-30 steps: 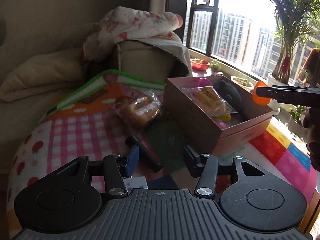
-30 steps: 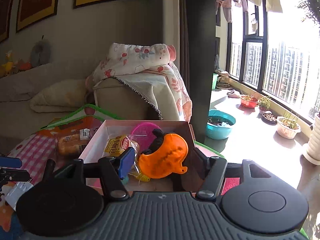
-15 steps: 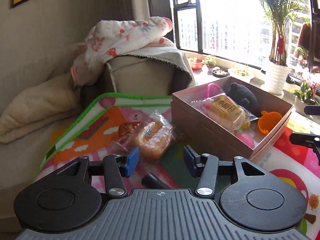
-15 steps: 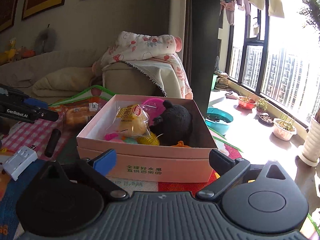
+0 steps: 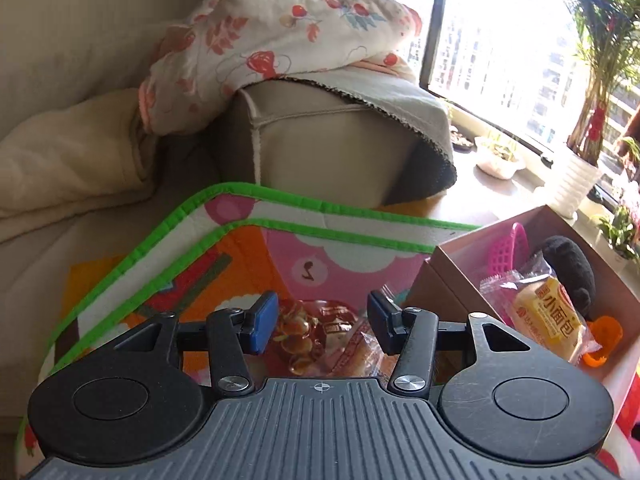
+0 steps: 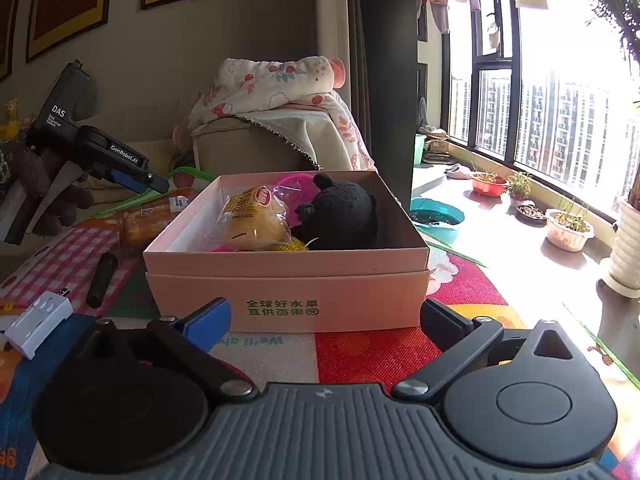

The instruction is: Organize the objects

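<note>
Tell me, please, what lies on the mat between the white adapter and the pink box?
In the right wrist view, a black cylinder lies on the mat between the white adapter and the pink box.

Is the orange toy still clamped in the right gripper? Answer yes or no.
No: the right gripper stands open and empty before the pink box, and the orange toy lies inside that box.

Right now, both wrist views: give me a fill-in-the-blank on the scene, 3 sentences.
1. The black plush toy lies inside the pink ____.
2. The right gripper has open jaws holding ____.
3. The wrapped pastry lies between the fingers of the ____ gripper.

Missing words: box; nothing; left
</note>
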